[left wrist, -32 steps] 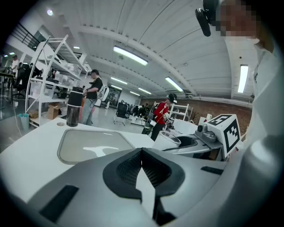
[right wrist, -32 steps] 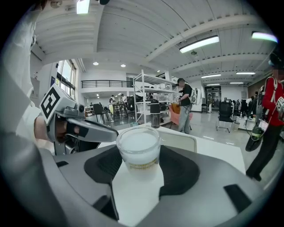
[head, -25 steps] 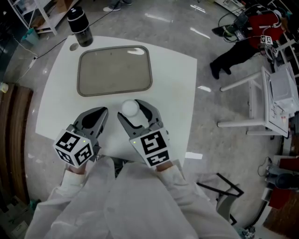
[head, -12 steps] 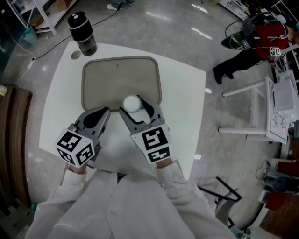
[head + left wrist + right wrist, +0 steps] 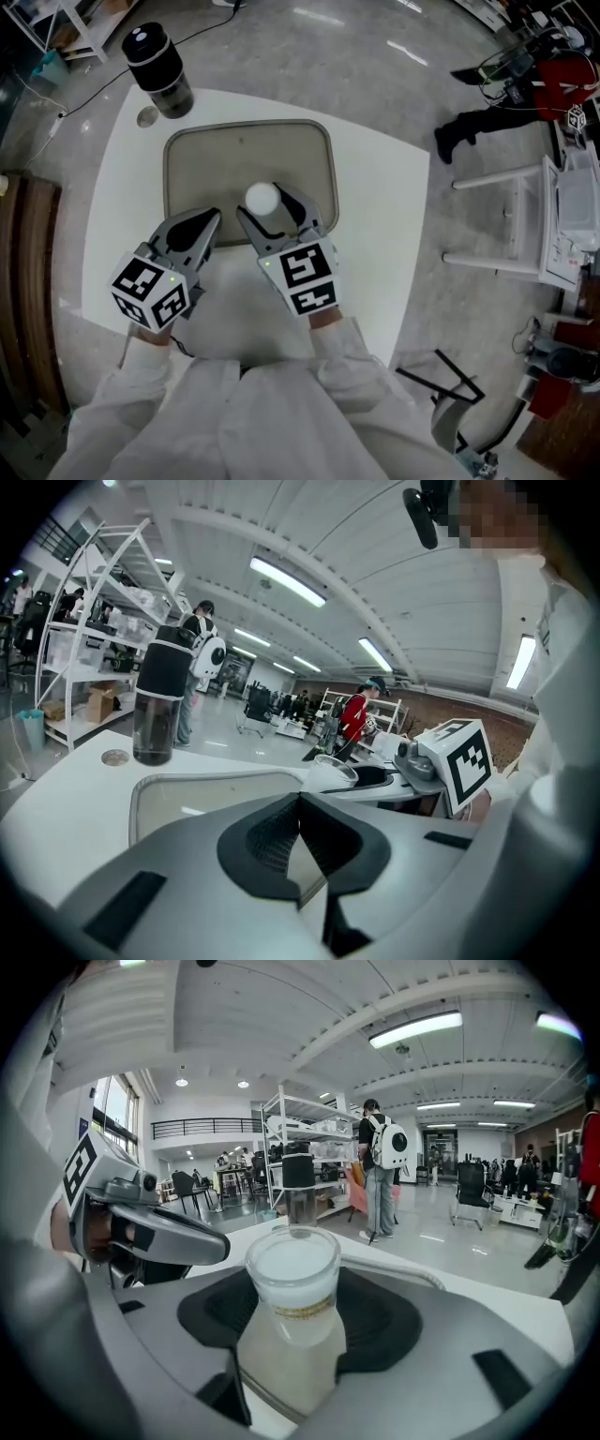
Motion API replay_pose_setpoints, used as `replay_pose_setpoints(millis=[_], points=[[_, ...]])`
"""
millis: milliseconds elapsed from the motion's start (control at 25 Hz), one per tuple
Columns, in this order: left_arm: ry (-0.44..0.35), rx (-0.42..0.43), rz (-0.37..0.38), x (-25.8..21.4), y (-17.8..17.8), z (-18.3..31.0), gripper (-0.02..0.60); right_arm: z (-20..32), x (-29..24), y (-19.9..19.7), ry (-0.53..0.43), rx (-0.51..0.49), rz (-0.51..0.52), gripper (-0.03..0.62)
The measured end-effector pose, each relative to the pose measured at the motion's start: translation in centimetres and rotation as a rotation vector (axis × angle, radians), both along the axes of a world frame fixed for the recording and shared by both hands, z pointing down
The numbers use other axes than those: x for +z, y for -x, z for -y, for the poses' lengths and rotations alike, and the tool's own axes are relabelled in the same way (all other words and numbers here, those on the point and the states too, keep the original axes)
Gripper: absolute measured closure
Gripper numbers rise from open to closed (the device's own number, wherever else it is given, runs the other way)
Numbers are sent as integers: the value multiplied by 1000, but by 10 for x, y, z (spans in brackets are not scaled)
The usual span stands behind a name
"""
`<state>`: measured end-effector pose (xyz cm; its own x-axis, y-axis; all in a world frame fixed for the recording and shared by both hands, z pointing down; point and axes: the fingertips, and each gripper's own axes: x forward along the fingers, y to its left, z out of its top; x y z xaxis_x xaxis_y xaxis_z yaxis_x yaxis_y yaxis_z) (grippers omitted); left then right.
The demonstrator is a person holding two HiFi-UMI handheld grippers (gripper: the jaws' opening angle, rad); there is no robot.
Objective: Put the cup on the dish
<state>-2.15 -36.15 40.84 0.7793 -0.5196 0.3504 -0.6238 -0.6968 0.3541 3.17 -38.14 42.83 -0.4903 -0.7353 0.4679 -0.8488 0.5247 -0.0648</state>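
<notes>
The cup [image 5: 292, 1283] is gripped between the jaws of the right gripper [image 5: 267, 210], upright, with its open mouth on top and its wall a translucent white. It is seen over the near edge of the dish [image 5: 187, 159], a shallow grey tray with rounded corners that lies flat on the white table [image 5: 375, 187] and stretches away ahead of both pairs of jaws. Whether the cup's base touches the dish cannot be told. The jaws of the left gripper [image 5: 207, 223] are pressed together with nothing between them. They are placed just to the left of the right gripper's jaws, at the dish's near rim. A dark bottle [image 5: 157, 58] is seen standing well beyond the jaws, past the dish's far left corner
</notes>
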Motion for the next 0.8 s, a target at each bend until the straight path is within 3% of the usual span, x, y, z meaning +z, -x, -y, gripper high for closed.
replay_pose_setpoints(millis=[800], points=[[126, 15, -19, 57, 7, 39, 574, 52, 53, 9, 36, 16, -62, 324]])
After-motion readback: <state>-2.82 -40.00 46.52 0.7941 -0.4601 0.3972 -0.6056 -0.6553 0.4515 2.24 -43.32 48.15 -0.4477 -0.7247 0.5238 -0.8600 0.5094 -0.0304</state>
